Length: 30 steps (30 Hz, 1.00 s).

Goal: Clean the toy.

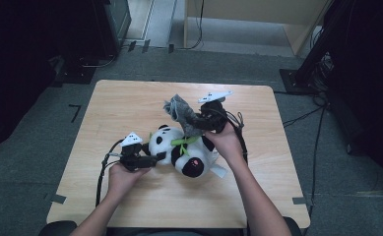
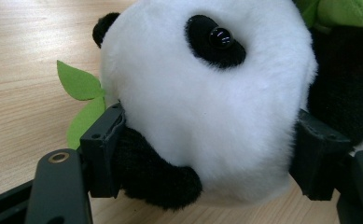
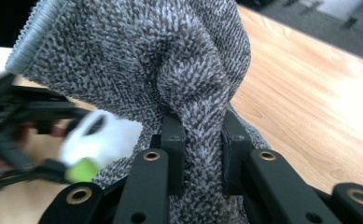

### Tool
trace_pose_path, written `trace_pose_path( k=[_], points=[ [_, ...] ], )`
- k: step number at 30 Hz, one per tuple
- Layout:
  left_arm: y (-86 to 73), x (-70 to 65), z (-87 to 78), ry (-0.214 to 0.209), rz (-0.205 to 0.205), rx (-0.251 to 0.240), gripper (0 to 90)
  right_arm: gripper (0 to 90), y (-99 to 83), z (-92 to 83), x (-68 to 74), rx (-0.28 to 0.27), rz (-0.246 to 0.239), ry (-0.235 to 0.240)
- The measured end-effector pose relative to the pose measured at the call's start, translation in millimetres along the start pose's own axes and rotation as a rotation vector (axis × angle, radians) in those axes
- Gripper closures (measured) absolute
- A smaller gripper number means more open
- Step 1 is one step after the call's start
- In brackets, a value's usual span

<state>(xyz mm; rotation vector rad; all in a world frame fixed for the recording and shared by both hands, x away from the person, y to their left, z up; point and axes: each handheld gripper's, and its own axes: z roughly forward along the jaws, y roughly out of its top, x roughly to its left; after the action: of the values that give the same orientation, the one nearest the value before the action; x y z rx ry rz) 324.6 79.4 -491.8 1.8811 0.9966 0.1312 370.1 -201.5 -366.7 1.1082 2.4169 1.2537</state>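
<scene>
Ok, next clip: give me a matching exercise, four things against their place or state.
Things:
1. plush panda
2. grey cloth
3. left claw
4. green felt leaf

States:
A. pinched in a fold, lifted above the table
B. lying flat on the wood beside the head
C. lying on the table
D. jaws on either side of the white head

Pairs: 1-C, 2-A, 3-D, 4-B. The right claw does the pinching.
</scene>
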Motion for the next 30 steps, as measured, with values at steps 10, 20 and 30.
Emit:
trace_pose_path(
  k=[10,20,30],
  points=[
    [-0.3,-3.5,0.3,0.018,0.021,0.011,26.5,76.1,-41.3,18.8,47.1,0.080,-0.088,0.137],
    [1.9,-9.0,2.1,0.048,0.039,0.027,28.8,76.6,-57.3,22.9,37.9,0.022,-0.134,0.083],
    [3.4,-7.7,2.1,0.035,0.031,0.027,28.0,75.8,-61.1,17.5,20.3,-0.005,-0.057,0.057]
  ],
)
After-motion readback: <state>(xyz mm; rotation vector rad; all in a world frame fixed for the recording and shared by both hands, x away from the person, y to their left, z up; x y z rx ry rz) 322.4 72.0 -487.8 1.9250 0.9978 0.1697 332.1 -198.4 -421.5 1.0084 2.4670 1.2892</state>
